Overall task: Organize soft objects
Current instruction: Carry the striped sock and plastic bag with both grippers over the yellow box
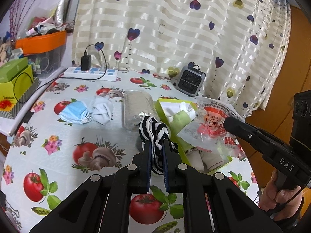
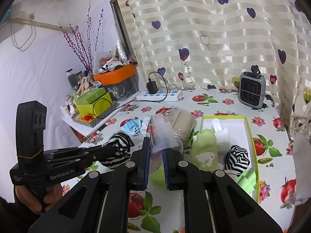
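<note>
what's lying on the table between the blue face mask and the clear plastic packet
A crumpled white sock lies between the blue face mask and the clear plastic packet; the left wrist view shows it best.

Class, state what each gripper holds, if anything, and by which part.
The left gripper clamps the black-and-white striped sock around its bunched middle. The right gripper pinches the clear printed plastic packet at its lower edge.

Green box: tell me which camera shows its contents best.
The right wrist view. There the green box lies open and unblocked, showing a rabbit-print green cloth, white items and a striped sock. In the left wrist view, the plastic packet in the right gripper covers much of it.
</note>
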A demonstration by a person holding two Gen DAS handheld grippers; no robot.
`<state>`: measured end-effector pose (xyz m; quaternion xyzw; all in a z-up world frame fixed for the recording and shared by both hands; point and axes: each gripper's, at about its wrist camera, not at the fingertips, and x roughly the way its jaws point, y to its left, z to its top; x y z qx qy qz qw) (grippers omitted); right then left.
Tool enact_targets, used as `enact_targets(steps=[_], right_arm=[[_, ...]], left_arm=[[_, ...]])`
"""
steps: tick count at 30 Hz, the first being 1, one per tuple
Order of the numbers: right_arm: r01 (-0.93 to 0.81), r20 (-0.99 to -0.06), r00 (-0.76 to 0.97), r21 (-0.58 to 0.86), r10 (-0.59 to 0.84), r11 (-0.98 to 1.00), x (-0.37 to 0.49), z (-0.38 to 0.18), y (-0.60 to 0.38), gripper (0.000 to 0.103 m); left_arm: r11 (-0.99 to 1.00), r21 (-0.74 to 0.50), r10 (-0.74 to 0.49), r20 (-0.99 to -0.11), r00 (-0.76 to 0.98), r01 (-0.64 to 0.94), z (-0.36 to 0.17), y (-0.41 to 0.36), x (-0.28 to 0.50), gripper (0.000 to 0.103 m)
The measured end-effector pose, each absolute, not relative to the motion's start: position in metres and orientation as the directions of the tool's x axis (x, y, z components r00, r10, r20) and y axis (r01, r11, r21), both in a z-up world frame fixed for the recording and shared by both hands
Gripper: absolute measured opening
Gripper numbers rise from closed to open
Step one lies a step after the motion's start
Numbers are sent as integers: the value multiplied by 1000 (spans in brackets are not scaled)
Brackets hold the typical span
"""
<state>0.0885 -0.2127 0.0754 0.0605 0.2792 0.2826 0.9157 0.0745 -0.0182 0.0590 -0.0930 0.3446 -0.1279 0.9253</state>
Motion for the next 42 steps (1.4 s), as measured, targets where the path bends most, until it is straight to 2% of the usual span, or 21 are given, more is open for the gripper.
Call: enact_targets(steps=[13,25,35,42], right_arm=[[-442,-472,710,279,523,852,89,74,-237,13],[-312,-462,777,308,428,899,94,75,-292,13],[-242,-494,781,325,383,914,105,58,-316,13],[-209,-555,745,331,369,920,131,31,-319,13]], left_arm=[[943,-247,-329,-613,718,221,63,-41,80,10],[927,-247,-376,-611,696,284,65,-68,90,10],[909,-250,-414,-626,661,332,58,-91,96,10],[904,-255,-424,-636,644,344,52,-98,100,10]])
